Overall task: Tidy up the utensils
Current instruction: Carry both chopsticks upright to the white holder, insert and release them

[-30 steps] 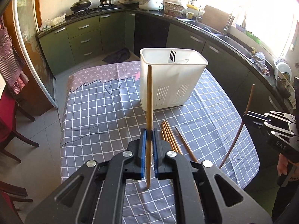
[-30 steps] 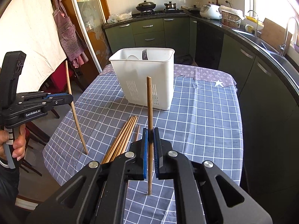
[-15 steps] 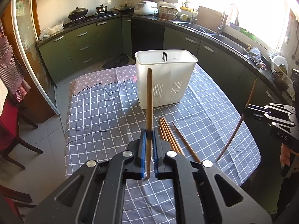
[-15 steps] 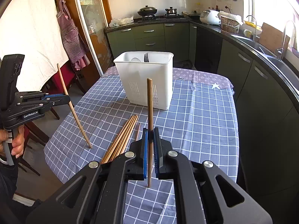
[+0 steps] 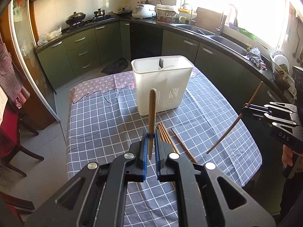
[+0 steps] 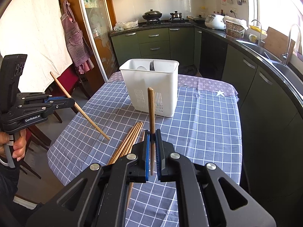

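Observation:
A white utensil holder point(image 5: 162, 85) stands on the checked tablecloth with a fork point(image 5: 161, 63) in it; it also shows in the right wrist view point(image 6: 151, 87). My left gripper point(image 5: 150, 134) is shut on a wooden chopstick point(image 5: 152, 111), held upright above the table. My right gripper point(image 6: 152, 134) is shut on another chopstick point(image 6: 151, 113), also upright. Several loose chopsticks point(image 5: 166, 136) lie on the cloth between grippers and holder; they show in the right wrist view point(image 6: 130, 140) too. Each gripper appears in the other's view, left gripper point(image 6: 62, 101) and right gripper point(image 5: 244, 109).
The table point(image 5: 106, 117) has edges close on both sides. Red chairs point(image 5: 11, 124) stand at the left. Green kitchen cabinets point(image 5: 85, 51) and a counter with a sink point(image 5: 223, 41) run behind and to the right.
Both grippers have risen and pulled back from the table, each with its chopstick; the holder looks farther and lower. The chopstick tips now hang clear above the cloth.

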The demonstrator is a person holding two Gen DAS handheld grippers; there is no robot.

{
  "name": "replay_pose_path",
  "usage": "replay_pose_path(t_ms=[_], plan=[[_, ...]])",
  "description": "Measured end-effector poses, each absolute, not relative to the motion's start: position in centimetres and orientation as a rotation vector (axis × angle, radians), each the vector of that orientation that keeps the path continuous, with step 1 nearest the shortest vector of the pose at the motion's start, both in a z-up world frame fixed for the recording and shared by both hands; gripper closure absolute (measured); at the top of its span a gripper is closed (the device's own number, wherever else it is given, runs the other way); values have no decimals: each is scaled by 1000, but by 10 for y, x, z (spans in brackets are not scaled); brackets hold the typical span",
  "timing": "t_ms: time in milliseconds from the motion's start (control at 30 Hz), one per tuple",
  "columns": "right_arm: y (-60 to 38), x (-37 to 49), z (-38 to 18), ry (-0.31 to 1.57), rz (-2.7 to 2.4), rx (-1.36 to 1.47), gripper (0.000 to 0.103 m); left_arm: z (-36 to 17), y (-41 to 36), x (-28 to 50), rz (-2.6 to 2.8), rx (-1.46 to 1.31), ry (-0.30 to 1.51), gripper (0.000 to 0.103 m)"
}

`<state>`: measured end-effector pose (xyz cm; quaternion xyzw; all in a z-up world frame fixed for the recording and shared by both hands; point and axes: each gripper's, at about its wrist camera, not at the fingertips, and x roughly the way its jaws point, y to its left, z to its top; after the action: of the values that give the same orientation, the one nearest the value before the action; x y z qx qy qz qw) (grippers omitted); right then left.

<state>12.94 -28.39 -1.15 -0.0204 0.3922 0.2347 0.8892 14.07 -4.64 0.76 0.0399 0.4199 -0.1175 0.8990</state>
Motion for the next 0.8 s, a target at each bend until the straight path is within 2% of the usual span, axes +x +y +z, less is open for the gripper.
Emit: replay_pose_path(t_ms=[333,800], plan=[[-277,153,29,768,536,-25,97,38,-53,156,-267,93,847,96],[-283,223,164,544,517,70,97,173,-66,201,-251,108,592,96]])
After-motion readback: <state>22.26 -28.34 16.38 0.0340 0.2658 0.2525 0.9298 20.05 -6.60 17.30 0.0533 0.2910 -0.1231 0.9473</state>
